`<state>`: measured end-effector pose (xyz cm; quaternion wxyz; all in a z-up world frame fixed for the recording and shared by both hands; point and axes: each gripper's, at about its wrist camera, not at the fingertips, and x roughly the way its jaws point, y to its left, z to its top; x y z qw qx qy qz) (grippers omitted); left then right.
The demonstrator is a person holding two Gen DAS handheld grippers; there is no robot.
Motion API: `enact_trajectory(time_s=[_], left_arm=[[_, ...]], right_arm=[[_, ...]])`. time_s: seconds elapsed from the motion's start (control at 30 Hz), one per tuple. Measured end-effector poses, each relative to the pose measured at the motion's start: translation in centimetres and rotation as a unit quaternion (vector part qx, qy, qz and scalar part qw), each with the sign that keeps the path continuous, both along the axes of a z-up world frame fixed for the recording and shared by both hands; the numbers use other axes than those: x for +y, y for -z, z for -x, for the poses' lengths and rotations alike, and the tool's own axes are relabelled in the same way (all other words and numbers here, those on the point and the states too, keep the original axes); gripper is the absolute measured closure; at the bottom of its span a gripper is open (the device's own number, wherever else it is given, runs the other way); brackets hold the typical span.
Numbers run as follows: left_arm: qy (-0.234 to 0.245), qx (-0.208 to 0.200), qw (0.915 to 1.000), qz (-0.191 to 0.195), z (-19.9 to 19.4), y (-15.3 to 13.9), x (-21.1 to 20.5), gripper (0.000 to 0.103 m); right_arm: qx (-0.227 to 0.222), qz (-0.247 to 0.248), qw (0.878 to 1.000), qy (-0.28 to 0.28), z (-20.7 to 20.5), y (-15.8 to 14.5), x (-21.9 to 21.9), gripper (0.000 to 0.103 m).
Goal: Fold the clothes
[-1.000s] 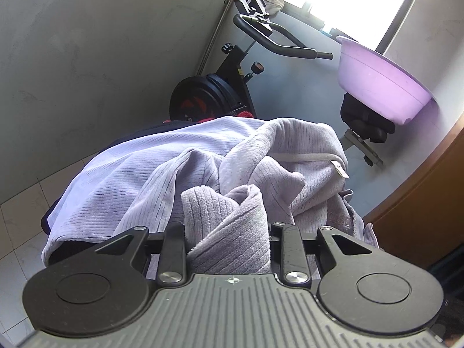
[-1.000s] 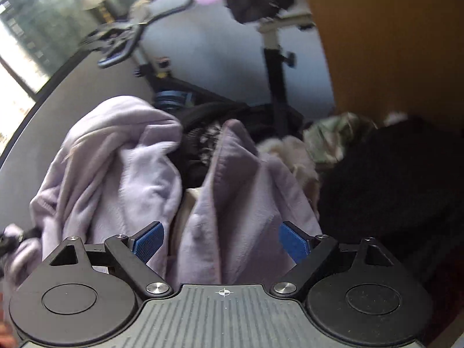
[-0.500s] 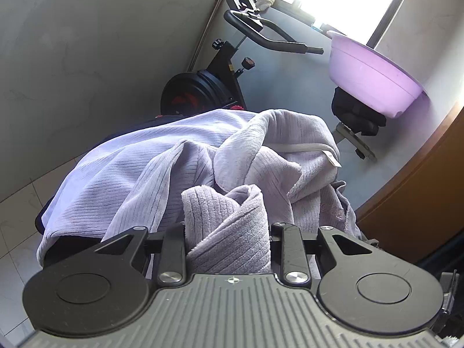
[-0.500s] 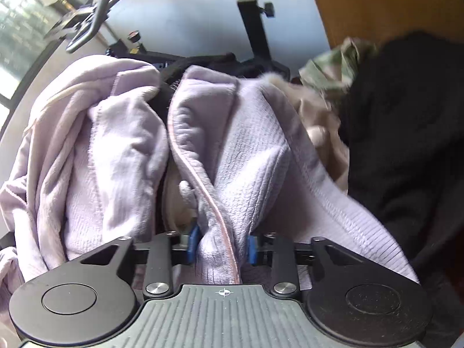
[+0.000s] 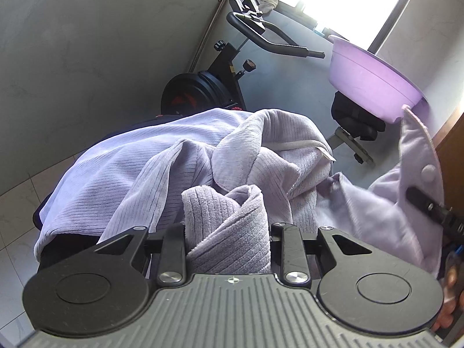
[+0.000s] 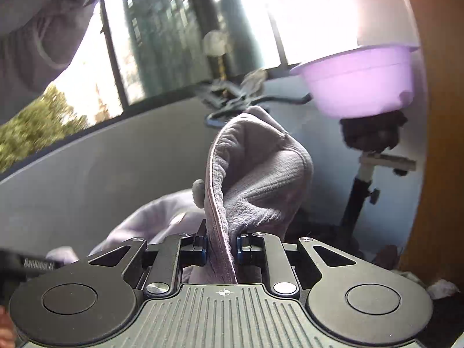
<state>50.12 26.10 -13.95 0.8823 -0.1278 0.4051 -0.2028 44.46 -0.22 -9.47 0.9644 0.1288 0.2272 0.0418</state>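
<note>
in our left hand-held gripper we hold a bunched fold of the lilac garment, its ribbed fleece clamped between the two fingers and rising just beyond them. the rest of the garment spreads far and left of that gripper in a crumpled heap, with a white trim and label on its far right side. to the right, another part of the same garment stands lifted, a round button showing on it.

our right hand-held gripper is closing its jaws on a hemmed edge of the garment; the blue pads press the cloth from both sides and the fold stands upright just beyond them, a button on its left edge.

beyond the garment stands an exercise bike, with a purple basin resting on its seat at far right. a window fills the far wall in the right wrist view.
</note>
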Motion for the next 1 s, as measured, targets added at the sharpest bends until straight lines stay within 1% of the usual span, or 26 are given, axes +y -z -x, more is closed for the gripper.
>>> enact_trajectory(time_s=[0.03,0.1,0.17,0.23,0.3,0.37,0.43,0.47,0.5,0.53,0.57,0.6,0.67,0.77,0.8,0.87,0.93,0.97,1.0], left_arm=[[-0.002,0.001,1.0,0.001,0.0,0.0,0.1,0.074],[-0.004,0.002,1.0,0.002,-0.1,0.0,0.2,0.074],[-0.005,0.003,1.0,0.001,-0.2,0.0,0.2,0.074],[-0.005,0.004,1.0,-0.001,-0.2,0.0,0.2,0.074],[-0.003,0.006,1.0,-0.002,-0.2,0.1,0.1,0.074],[-0.003,0.008,1.0,-0.004,-0.2,0.1,0.0,0.074],[-0.004,0.01,0.9999,-0.004,-0.2,0.1,-0.1,0.074],[-0.003,0.01,0.9999,-0.005,-0.3,0.1,-0.2,0.074],[-0.003,0.01,0.9999,-0.006,-0.3,0.1,-0.3,0.074],[-0.003,0.01,0.9999,-0.006,-0.3,0.1,-0.3,0.074],[-0.003,0.01,0.9999,-0.007,-0.4,0.1,-0.3,0.074],[-0.004,0.011,0.9999,-0.006,-0.4,0.2,-0.2,0.074],[-0.007,0.012,0.9999,-0.005,-0.4,0.3,-0.1,0.074],[-0.005,0.011,0.9999,-0.008,-0.4,0.4,-0.4,0.074],[-0.004,0.011,0.9999,-0.01,-0.5,0.5,-0.5,0.074],[-0.003,0.013,0.9998,-0.013,-0.6,0.7,-0.8,0.074],[-0.001,0.014,0.9998,-0.015,-0.7,0.8,-1.1,0.074],[0.0,0.015,0.9998,-0.016,-0.7,0.9,-1.3,0.074],[0.002,0.015,0.9997,-0.019,-0.8,0.9,-1.5,0.074]], right_arm=[[0.022,0.007,0.999,-0.029,0.1,0.9,1.0,0.088],[0.067,0.026,0.995,-0.066,0.8,3.7,3.4,0.088],[0.111,0.045,0.987,-0.102,1.5,6.5,5.8,0.088],[0.132,0.071,0.982,-0.116,2.2,8.6,7.5,0.087],[0.143,0.083,0.978,-0.123,2.0,9.6,8.3,0.086],[0.146,0.087,0.978,-0.122,1.7,9.8,8.6,0.084],[0.146,0.092,0.977,-0.125,1.5,9.6,8.9,0.077],[0.143,0.093,0.977,-0.129,1.5,9.4,9.0,0.068],[0.139,0.094,0.977,-0.135,1.6,9.1,9.2,0.055],[0.135,0.095,0.977,-0.139,1.8,8.7,9.3,0.048],[0.132,0.095,0.978,-0.133,2.1,8.3,9.1,0.035],[0.129,0.095,0.979,-0.128,2.5,7.8,9.0,0.026],[0.12,0.082,0.985,-0.096,3.8,6.8,7.8,0.018],[0.111,0.044,0.992,-0.037,6.1,5.9,4.6,0.014],[0.112,0.028,0.993,-0.016,6.9,5.8,3.1,0.011],[0.127,0.007,0.991,0.033,9.4,6.7,0.2,0.01],[0.157,0.014,0.985,0.071,11.2,8.7,-1.4,0.01],[0.173,0.016,0.982,0.079,12.1,10.0,-1.7,0.012],[0.188,0.018,0.978,0.087,12.9,11.3,-2.0,0.016]])
